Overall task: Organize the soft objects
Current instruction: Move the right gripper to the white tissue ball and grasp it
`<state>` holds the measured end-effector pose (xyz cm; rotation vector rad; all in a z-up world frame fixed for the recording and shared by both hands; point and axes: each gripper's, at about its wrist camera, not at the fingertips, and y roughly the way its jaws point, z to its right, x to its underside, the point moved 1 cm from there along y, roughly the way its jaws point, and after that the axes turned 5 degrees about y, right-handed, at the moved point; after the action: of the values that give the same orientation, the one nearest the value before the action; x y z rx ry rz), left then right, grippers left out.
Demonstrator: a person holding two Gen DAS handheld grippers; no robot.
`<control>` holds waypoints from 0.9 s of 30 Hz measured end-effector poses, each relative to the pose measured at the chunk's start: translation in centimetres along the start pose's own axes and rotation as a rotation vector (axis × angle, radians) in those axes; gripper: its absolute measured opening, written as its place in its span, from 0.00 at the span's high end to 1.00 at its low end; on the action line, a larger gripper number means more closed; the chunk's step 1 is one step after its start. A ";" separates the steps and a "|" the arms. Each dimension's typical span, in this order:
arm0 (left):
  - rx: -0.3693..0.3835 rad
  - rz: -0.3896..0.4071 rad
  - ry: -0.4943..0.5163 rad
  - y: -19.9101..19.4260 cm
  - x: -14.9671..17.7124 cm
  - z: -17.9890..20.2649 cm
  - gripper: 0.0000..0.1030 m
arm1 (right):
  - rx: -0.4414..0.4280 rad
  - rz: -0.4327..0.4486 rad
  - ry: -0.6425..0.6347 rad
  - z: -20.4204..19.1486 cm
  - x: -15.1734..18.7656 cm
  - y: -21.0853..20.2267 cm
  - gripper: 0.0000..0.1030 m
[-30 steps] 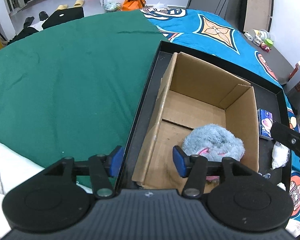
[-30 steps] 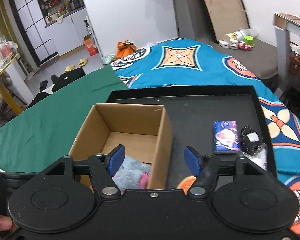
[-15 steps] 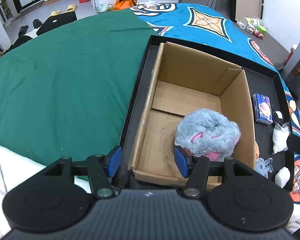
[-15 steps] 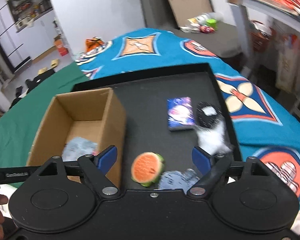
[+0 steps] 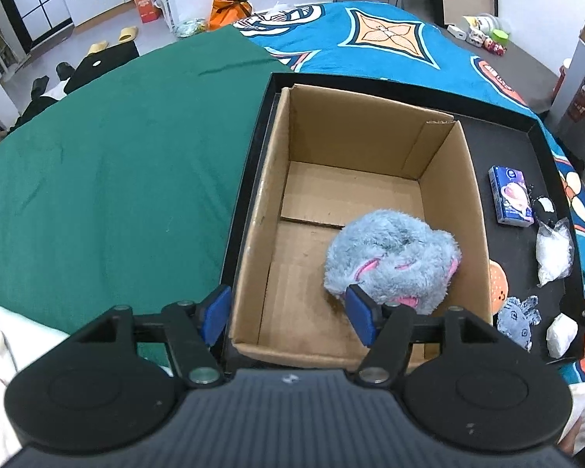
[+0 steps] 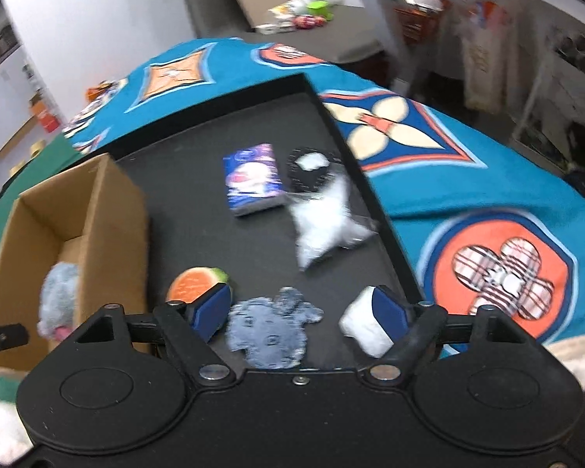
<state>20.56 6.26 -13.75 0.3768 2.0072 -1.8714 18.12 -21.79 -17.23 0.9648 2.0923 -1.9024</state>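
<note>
My right tongs (image 6: 302,314) stand wide and empty over the flat grey-blue plush toy (image 6: 271,331) on the black tray (image 6: 331,109); closing now may catch the white foam block (image 6: 360,325) too. My left tongs (image 5: 288,312), having opened a little, are half open and empty by the cardboard box (image 5: 468,195).

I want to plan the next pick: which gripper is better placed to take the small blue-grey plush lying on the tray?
Right. The right gripper hangs open above the small blue-grey plush; the left gripper is at the cardboard box.
</note>
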 end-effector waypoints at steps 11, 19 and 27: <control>-0.064 -0.028 0.025 1.1 0.0 0.1 0.39 | 0.073 0.007 0.114 3.0 0.4 1.1 0.26; -0.088 -0.056 0.046 1.8 -0.5 1.5 0.38 | 0.088 -0.040 0.144 4.1 0.8 2.6 0.37; -0.140 -0.081 0.056 2.2 -0.6 2.2 0.38 | 0.108 -0.034 0.150 5.0 0.9 3.1 0.36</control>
<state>22.21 4.30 -15.54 0.3164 2.2067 -1.7721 17.62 -26.16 -21.23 1.1356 2.1167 -2.0372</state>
